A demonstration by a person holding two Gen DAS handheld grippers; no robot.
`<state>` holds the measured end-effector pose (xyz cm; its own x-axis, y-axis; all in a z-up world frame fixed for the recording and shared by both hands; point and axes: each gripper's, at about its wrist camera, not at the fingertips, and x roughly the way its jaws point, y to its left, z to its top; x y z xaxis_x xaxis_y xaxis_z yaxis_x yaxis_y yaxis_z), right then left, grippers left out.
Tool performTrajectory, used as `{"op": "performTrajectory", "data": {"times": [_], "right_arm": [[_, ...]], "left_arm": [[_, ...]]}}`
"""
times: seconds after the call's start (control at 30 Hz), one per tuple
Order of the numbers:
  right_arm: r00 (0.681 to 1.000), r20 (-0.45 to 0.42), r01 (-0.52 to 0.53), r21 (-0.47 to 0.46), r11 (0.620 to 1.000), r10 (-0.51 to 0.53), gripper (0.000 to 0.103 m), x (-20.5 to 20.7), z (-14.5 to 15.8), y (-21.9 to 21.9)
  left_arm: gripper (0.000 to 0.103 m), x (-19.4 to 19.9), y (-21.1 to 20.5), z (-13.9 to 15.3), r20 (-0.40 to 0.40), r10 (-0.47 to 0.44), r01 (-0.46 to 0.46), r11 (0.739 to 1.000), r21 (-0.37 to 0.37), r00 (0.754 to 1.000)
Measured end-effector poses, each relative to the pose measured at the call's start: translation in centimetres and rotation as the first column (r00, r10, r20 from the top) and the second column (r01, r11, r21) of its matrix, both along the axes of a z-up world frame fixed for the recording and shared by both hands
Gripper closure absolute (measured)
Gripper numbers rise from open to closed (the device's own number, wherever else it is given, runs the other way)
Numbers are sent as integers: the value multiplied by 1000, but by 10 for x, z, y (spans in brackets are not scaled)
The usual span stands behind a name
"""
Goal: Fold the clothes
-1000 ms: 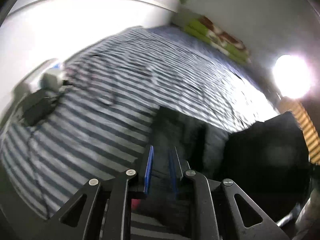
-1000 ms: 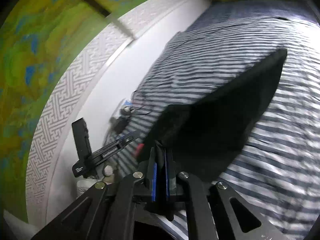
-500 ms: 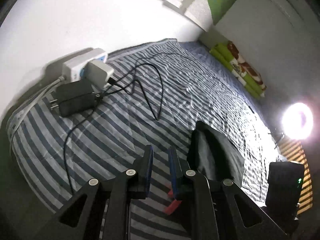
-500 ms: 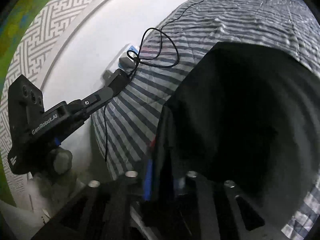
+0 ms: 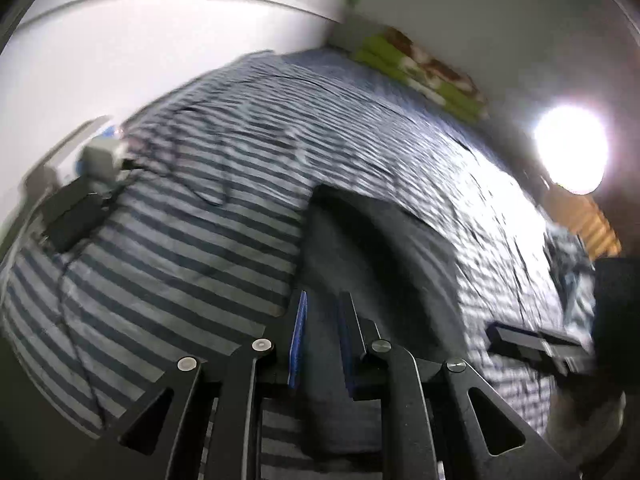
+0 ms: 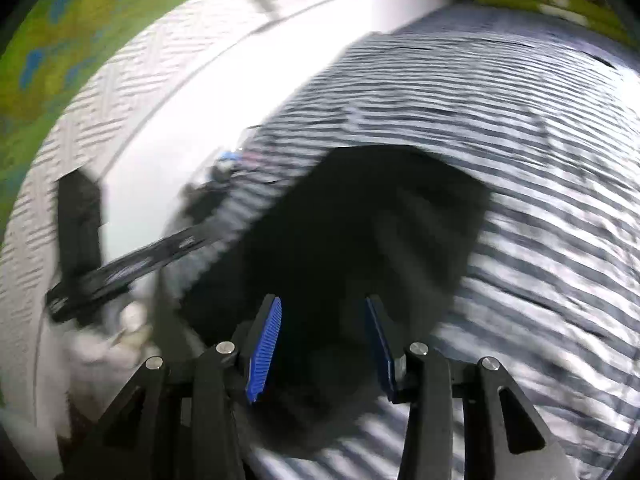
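Striped bed [image 6: 540, 128], dark garment [image 6: 360, 220] — right hand-held gripper [image 6: 322, 308] just opening

Left wrist camera sits behind its tongs, tilted down, close over the blue-and-grey striped bedsheet [image 5: 192, 240], facing the white wall [image 5: 120, 52]. Right wrist camera, likewise tilted down and close, looks past its tongs. Both share the dark folded garment [image 6: 340, 232] ahead of the tongs, the sheet, the wall.
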<state>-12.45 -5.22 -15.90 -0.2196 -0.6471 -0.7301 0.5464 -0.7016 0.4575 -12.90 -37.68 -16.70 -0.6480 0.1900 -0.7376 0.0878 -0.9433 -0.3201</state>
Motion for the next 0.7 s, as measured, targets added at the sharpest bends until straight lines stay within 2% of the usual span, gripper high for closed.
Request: {"op": "performTrajectory", "data": {"times": [0.07, 0.13, 0.23, 0.3, 0.4, 0.43, 0.57, 0.63, 0.67, 0.7], "right_arm": [[998, 38, 43, -2, 999, -43, 63, -11, -10, 10], [995, 80, 67, -2, 998, -67, 63, -23, -19, 11], [989, 132, 73, -21, 997, -69, 63, -24, -30, 9], [990, 135, 32, 7, 999, -32, 63, -14, -41, 0], [995, 93, -45, 117, 992, 34, 63, 6, -54, -11], [995, 87, -52, 113, 992, 42, 63, 8, -54, -9], [985, 175, -10, 44, 999, 3, 63, -4, -56, 16], [987, 158, 18, 49, 999, -25, 63, -10, -53, 26], [989, 143, 32, 52, 998, -39, 63, -14, -52, 30], [989, 137, 44, 48, 998, -50, 62, -18, -51, 32]], "left_arm": [[87, 2, 22, -3, 7, -69, 70, 997, -25, 998], [87, 3, 40, -15, 55, -108, 111, 992, -62, 993], [88, 6, 49, -38, 135, -104, 124, 982, -143, 985], [88, 11, 46, -40, 124, -102, 117, 986, -122, 987], [87, 17, 35, -39, 141, -73, 86, 992, -91, 987], [87, 19, 33, -38, 144, -65, 78, 994, -80, 987], [85, 15, 16, -33, 163, -24, 34, 997, -62, 986], [72, 7, 8, -26, 167, -8, 16, 999, -50, 986], [52, 1, 5, -22, 165, -6, 12, 999, -37, 986], [26, -6, 4, -20, 164, -3, 9, 999, -35, 986]]}}
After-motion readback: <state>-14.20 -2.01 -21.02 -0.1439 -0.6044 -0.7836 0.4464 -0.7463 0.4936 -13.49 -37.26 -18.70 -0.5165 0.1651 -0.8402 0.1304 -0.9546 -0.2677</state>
